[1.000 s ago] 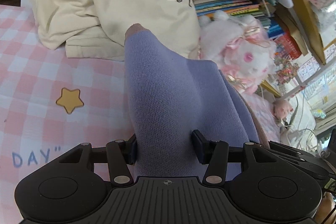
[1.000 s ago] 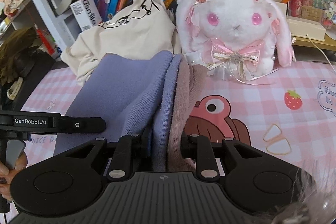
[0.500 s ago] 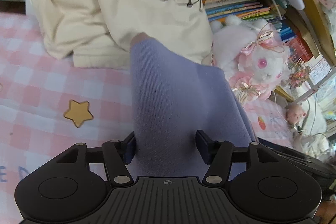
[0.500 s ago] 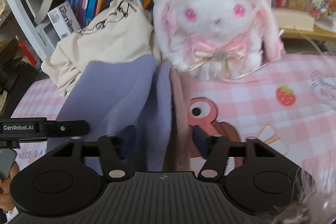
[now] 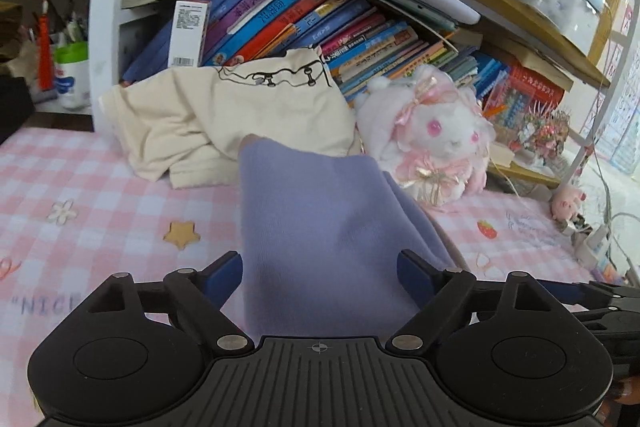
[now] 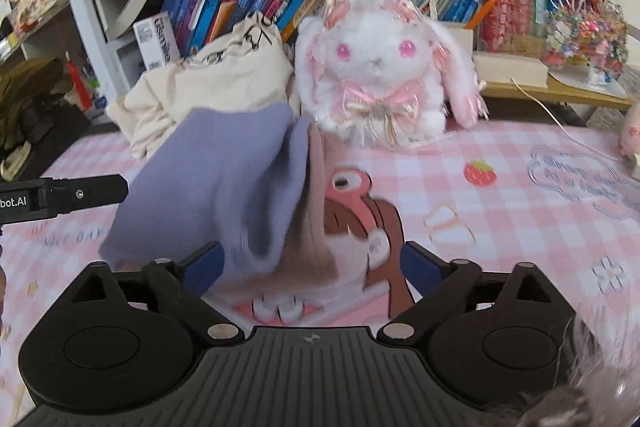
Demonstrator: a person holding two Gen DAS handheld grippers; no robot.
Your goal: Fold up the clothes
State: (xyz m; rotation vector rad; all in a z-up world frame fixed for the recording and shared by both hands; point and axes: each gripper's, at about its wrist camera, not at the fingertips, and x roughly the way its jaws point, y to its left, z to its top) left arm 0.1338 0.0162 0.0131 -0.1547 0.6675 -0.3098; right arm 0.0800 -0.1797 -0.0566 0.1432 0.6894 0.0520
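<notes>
Surface: pink-and-white checked cloth (image 6: 500, 239) with printed stars, a strawberry and a brown cartoon figure, smooth and flat.
Background: crowded bookshelf (image 5: 304, 23) of slanting, glossy-spined books.
Purple garment (image 5: 320, 227): soft, fine-knit lavender fabric with a pinkish-brown lining edge, lying folded on the checked cloth and reaching from between both grippers back toward the shelf.
Left gripper (image 5: 320, 271): jaws opening, spread wide; the purple garment lies in the gap, its near end filling most of it, and the blue pads do not press on it.
Right gripper (image 6: 310, 261): jaws opening, wide apart; the garment's blurred right-hand fold and lining edge hang between them, nearer the left pad, ungripped.
Cream garment (image 5: 224, 119): crumpled, matte cotton with a black line drawing, heaped behind the purple garment against the books.
Plush rabbit (image 6: 376, 63): fluffy white fur, pink eyes, satin ribbons, upright just beside the cream heap and behind the purple garment's far end.
Fabric shape: roughly a long rectangle, rumpled along its right edge.
</notes>
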